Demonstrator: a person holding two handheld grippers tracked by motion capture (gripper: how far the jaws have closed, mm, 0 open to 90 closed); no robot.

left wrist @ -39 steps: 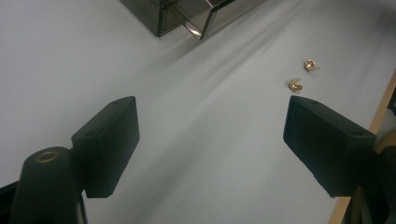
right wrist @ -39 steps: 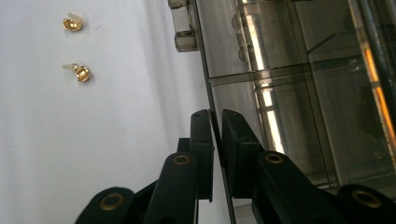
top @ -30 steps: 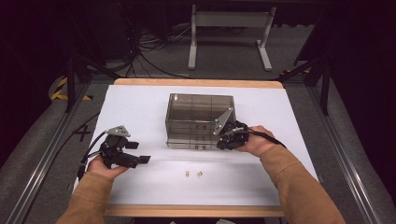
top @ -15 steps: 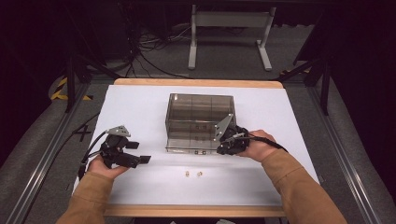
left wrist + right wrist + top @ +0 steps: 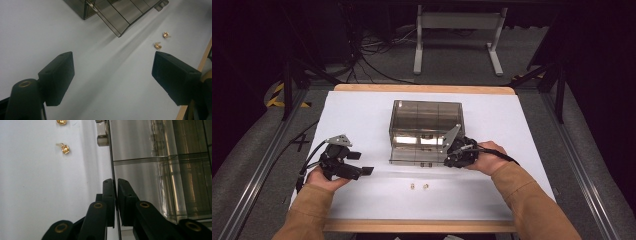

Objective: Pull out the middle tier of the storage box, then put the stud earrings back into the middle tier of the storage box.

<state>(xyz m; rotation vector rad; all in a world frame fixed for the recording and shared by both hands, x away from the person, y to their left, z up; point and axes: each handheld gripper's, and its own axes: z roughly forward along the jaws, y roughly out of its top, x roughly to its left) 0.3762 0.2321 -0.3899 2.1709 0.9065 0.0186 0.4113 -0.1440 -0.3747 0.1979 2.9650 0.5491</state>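
A smoky see-through box [image 5: 426, 115] with inner dividers stands mid-table. Its hinged lid [image 5: 417, 155] hangs out toward the person, and my right gripper [image 5: 451, 159] is shut on the lid's right end. In the right gripper view the thin lid edge [image 5: 113, 157] runs between the two jaws of that gripper [image 5: 116, 187], pinched. Two small gold pieces [image 5: 412, 187] [image 5: 425, 186] lie on the white tabletop in front of the box, also seen as gold pieces [image 5: 165, 34] [image 5: 65, 148]. My left gripper [image 5: 362, 164] rests at the left, open with nothing between its jaws [image 5: 112, 75].
White paper covers the wooden table [image 5: 422, 89]. The wooden front edge [image 5: 203, 57] lies close to the gold pieces. A metal stand [image 5: 457, 30] and cables sit on the dark floor beyond. Black frame rails [image 5: 257, 170] run along both sides.
The right gripper has drawn the lid's edge a little down and toward the person, so the lid stands further out from the box. The left gripper has stayed put.
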